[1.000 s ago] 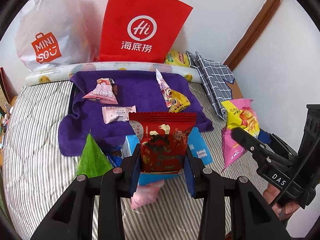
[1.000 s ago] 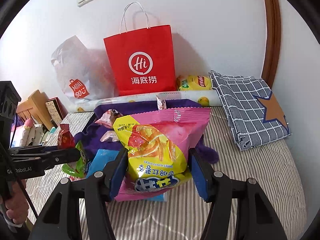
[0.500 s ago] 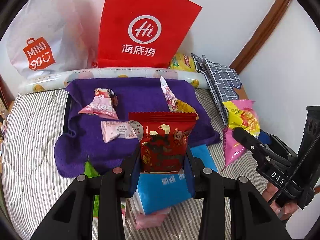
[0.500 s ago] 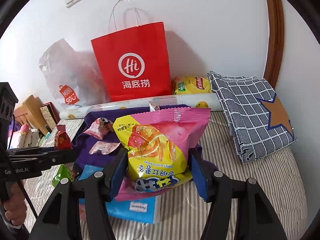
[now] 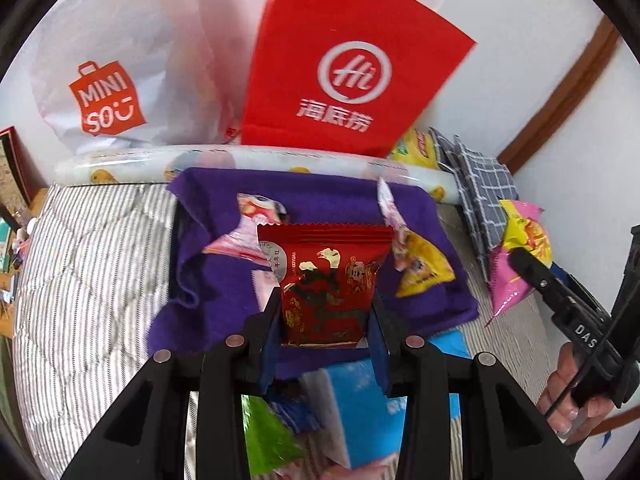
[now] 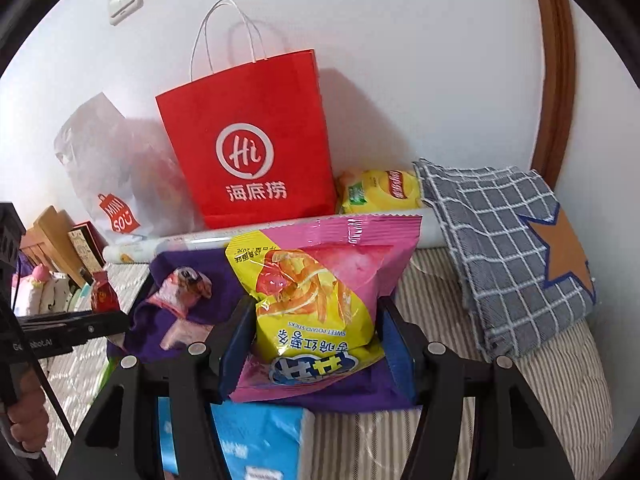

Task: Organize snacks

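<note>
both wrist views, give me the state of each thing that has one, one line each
left tool: shut on the red snack packet
red snack packet: sealed, held upright above the purple cloth
right tool: shut on the pink and yellow snack bag
pink and yellow snack bag: sealed, puffy, held with its print upside down
red paper bag: upright against the wall
purple cloth: spread out, rumpled
checked cloth: folded

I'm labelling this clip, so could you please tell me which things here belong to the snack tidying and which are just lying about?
Job: red snack packet in left tool; sweet potato sticks bag in right tool; red paper bag; purple cloth.

Lying about: checked cloth; light switch.
</note>
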Demonstrator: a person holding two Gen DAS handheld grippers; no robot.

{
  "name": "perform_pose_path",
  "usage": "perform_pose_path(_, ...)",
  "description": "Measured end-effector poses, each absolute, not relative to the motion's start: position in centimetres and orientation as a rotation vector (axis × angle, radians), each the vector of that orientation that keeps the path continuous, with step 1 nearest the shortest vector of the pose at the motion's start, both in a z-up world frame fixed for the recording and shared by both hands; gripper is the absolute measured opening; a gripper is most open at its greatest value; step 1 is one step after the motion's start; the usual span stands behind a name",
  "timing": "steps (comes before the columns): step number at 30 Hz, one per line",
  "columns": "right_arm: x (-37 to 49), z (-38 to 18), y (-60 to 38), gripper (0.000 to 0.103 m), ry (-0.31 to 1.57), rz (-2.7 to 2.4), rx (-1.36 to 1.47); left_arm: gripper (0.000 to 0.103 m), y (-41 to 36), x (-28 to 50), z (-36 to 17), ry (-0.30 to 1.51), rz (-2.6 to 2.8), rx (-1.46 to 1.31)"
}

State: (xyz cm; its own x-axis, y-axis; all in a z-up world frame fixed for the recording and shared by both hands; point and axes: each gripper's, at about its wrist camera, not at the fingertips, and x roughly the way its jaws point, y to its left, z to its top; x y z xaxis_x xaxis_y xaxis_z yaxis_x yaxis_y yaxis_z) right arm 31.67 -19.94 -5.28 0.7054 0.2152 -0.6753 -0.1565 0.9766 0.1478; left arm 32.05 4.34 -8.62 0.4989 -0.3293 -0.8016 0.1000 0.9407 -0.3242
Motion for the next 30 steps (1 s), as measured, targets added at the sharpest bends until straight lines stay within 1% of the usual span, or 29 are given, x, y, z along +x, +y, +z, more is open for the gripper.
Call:
perform_pose_path(7, 34.3, -6.0, -17.3, 0.058, 0.781, 0.259, 0.080, 0.038, 5.3, 33.4, -9.4, 1.026, -0.237, -0.250)
perform_pose_path(13, 35.8, -8.5, -14.9, 0.058, 0.824, 0.291, 0.033, 0.038, 5.9, 34.2, -11.4, 1.036, -0.217, -0.248)
perform_pose_path(19, 36.3, -10.7, -13.8, 0.058, 0.865, 0.304, 0.000, 0.038, 6.2, 34.9, -12.9, 1.047, -0.219, -0.252)
perform_pose_path(30, 36.6, -12.4, -13.1, 0.060, 0.915, 0.318, -0.050, 0.038, 6.1, 35.2, -14.5, 1.087, -0.224, -0.260)
